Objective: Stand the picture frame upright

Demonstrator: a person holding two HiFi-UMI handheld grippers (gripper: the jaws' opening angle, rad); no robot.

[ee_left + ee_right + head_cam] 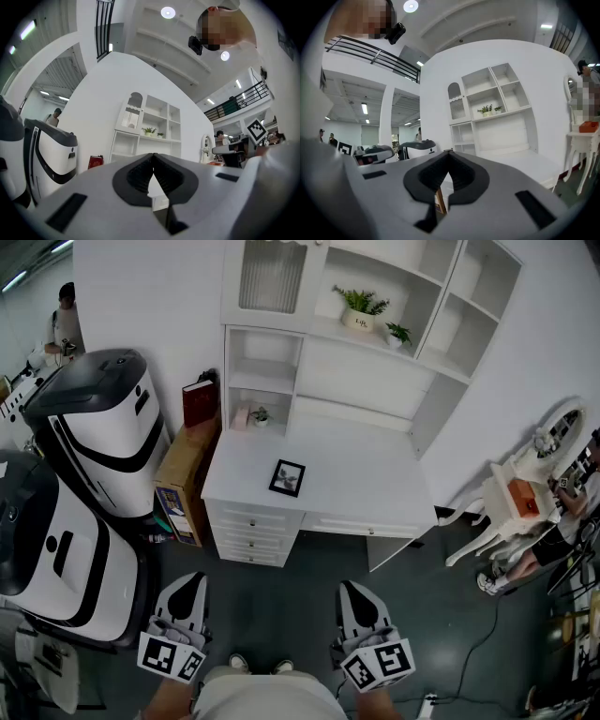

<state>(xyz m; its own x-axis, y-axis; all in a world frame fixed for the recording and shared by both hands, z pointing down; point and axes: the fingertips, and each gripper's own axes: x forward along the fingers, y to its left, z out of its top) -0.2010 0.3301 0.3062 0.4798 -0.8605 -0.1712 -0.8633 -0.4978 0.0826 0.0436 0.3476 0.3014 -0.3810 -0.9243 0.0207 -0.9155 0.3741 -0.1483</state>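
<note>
Head view of a white desk standing against a white wall, with both hand-held grippers low in the near foreground. The picture frame [287, 478] is a small dark-edged square near the middle of the tabletop [361, 486]; it appears to lie flat, face up, with bare surface on every side. A white shelf unit [309, 367] rises from the far edge of the tabletop, and two potted plants [360, 307] stand on one of its upper shelves (a smaller plant and a pink object occupy a lower compartment at the left). A drawer stack [253, 532] fills the near left of the desk. A cardboard box [184, 479] leans against the desk's left side, with a red book [199, 401] on top of it, and large white-and-black machines [98, 432] stand farther left. A white vanity with an oval mirror [548, 442] stands at the far right. The left gripper [193, 577] and the right gripper [350, 587] hang over the dark floor [272, 606], well apart from the desk and from the frame, each pointing toward it. In its own gripper view each shows its dark ribbed pads pressed tip to tip, so both grippers are closed and empty. The person's shoes [258, 665] show between them at the near edge.
</note>
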